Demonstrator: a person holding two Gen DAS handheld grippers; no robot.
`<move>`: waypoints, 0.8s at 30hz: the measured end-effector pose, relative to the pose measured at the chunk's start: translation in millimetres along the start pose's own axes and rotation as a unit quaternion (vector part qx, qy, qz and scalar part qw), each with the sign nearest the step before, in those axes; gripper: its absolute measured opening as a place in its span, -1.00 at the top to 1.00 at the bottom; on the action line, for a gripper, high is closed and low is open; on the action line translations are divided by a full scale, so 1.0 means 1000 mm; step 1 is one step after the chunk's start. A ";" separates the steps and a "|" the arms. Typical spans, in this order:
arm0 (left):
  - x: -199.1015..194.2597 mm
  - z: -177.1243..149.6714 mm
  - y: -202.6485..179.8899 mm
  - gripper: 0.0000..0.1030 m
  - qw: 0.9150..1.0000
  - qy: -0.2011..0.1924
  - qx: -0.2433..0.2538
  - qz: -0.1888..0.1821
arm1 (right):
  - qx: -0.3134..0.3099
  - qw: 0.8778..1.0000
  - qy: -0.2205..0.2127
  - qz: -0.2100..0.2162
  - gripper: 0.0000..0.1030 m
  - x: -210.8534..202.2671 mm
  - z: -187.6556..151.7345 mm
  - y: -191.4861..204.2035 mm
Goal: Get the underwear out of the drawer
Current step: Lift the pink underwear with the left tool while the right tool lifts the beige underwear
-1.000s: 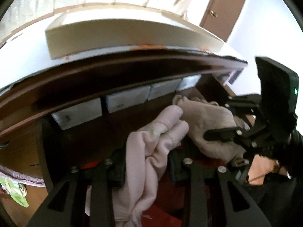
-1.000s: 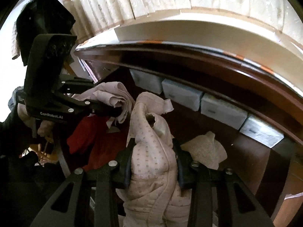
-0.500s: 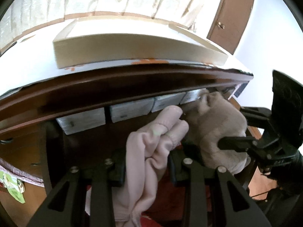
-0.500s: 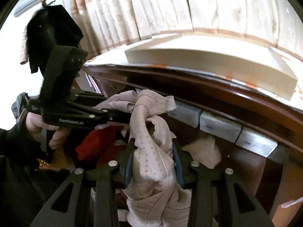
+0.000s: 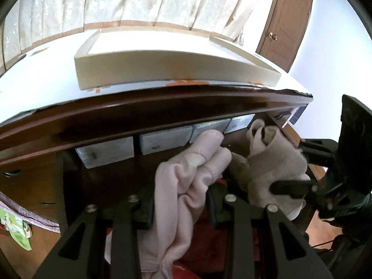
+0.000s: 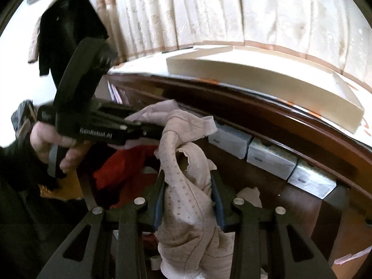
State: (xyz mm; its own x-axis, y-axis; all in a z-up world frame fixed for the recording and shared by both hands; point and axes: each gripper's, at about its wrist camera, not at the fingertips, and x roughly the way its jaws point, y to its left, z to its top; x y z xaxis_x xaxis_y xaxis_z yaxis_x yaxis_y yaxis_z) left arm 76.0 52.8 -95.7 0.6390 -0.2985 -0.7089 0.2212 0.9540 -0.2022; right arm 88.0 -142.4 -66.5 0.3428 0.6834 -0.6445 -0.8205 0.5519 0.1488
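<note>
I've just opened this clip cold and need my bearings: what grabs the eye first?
Two bunches of pale cloth held up over the open drawer: the left gripper clamps a plain pink garment, the right gripper a dotted beige one. Behind them, grey boxes line the drawer's back, and a cream tray sits on top.

The pink underwear (image 5: 183, 200) is running off the bottom edge of the left wrist view, so its lower end is not showing. The dotted underwear (image 6: 188, 200) is hanging out of the frame in the right wrist view too — and it is covering the drawer (image 6: 290, 200) floor behind it. The red cloth (image 6: 121, 169) is lying half hidden under both pieces. Labels on the grey boxes (image 6: 269, 158) at the far side are too small to read — just dark marks.
</note>
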 end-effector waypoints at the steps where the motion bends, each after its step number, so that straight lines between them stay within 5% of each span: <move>1: -0.002 0.000 -0.001 0.37 1.000 -0.005 0.002 0.002 | 0.004 1.000 -0.004 0.001 0.28 -0.001 0.001 -0.001; 24: -0.019 -0.002 -0.009 0.37 0.994 -0.095 -0.017 0.042 | 0.011 0.996 -0.092 -0.015 0.29 -0.029 -0.006 -0.001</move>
State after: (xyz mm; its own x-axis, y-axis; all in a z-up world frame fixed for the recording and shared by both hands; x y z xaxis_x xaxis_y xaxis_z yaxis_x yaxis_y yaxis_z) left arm 60.6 50.2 -81.4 0.7821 -0.2145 -0.5850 0.1389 0.9753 -0.1720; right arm 76.1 -166.2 -52.5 0.4469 0.7406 -0.5018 -0.7992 0.5825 0.1480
